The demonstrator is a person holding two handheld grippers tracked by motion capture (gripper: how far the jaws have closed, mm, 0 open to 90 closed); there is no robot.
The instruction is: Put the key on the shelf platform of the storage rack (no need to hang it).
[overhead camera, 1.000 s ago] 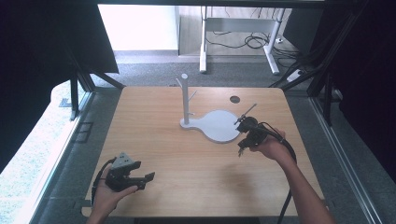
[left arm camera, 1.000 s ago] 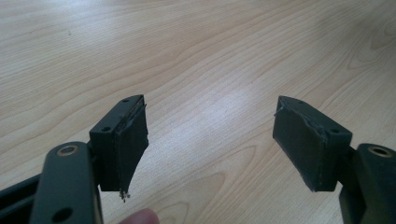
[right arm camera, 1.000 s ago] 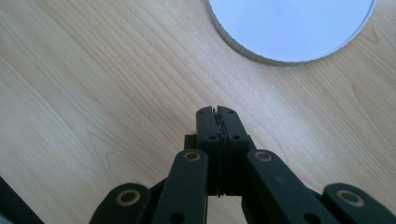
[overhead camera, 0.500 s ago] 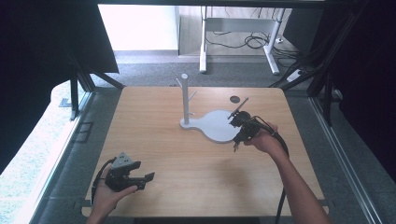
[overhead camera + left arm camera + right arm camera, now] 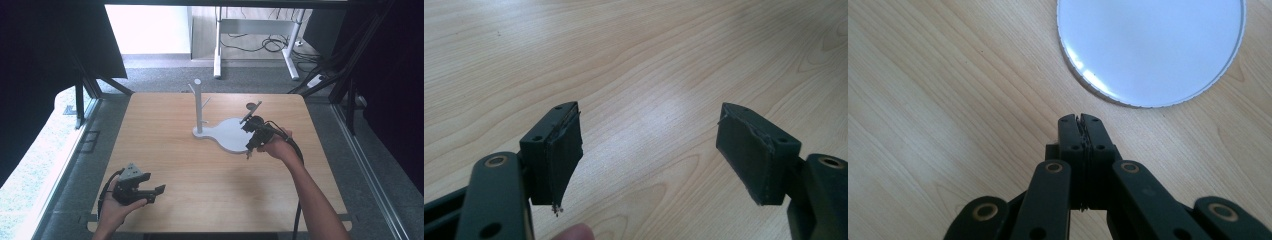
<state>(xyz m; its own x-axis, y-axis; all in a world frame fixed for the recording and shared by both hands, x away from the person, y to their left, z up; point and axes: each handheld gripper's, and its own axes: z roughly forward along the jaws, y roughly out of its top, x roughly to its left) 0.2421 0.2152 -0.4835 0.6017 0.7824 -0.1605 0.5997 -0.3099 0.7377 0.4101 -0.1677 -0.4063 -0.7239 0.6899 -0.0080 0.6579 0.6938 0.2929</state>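
From the high view, the pale wooden counter (image 5: pixel 210 170) carries one thing: a white stand with a flat round base and an upright peg post (image 5: pixel 198 107), set at centre, a little to the far side. The right gripper (image 5: pixel 248 149) hangs over the near right edge of that base, pointing down at the counter, its fingers pressed together with nothing between them. The left gripper (image 5: pixel 159 190) rests low at the near left corner, well apart from the stand, its fingers spread wide and empty.

In the left gripper view, the two black fingers (image 5: pixel 555 150) stand far apart over bare wood grain, with no object between them. This hand seems to be waiting, and it does well to stay out of the working area.

In the right gripper view, the closed fingers (image 5: pixel 1081 131) sit just near of the white disc's rim (image 5: pixel 1108 95), apart from it, tips over bare wood. If the step in hand is to take or shift the stand, as it seems, the fingers must open first; closed as they are, they can only nudge. A flat disc gives little to pinch, so a good approach would be to part the fingers clear of the rim, come in low and level, and close across the edge, or else go for the post instead. A slow move keeps the light stand from sliding or tipping.
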